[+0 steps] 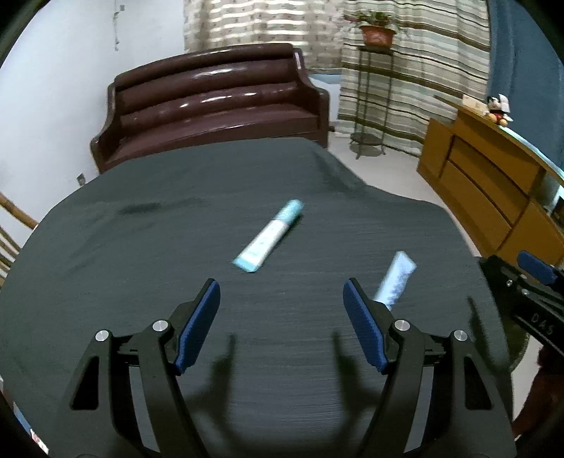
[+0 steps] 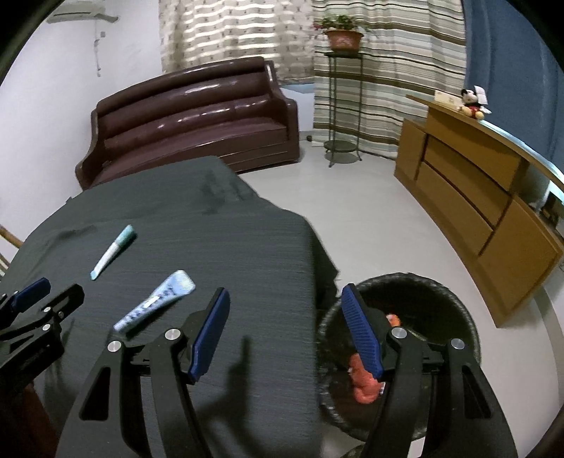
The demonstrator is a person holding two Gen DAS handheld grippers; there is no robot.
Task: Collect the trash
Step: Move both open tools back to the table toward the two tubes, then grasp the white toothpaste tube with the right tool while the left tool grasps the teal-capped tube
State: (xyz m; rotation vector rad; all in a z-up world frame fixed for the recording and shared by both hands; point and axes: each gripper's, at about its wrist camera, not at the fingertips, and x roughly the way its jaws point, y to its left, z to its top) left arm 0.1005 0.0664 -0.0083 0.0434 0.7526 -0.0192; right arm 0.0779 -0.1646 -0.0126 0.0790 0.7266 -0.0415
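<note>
Two toothpaste tubes lie on a dark-clothed table (image 1: pixel 141 246): a teal tube (image 1: pixel 269 235) mid-table, a pale blue tube (image 2: pixel 157 300) nearer its right edge. Left gripper (image 1: pixel 282 326) and right gripper (image 2: pixel 287 334) gape empty; black bin (image 2: pixel 454 303) beside holds orange scraps (image 2: pixel 363 380).

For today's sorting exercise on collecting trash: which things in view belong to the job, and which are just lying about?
Belongs to the job:
teal tube
pale blue tube
black bin
left gripper
right gripper

Just lying about:
brown sofa
potted plant
wooden cabinet
Mickey Mouse toy
</note>
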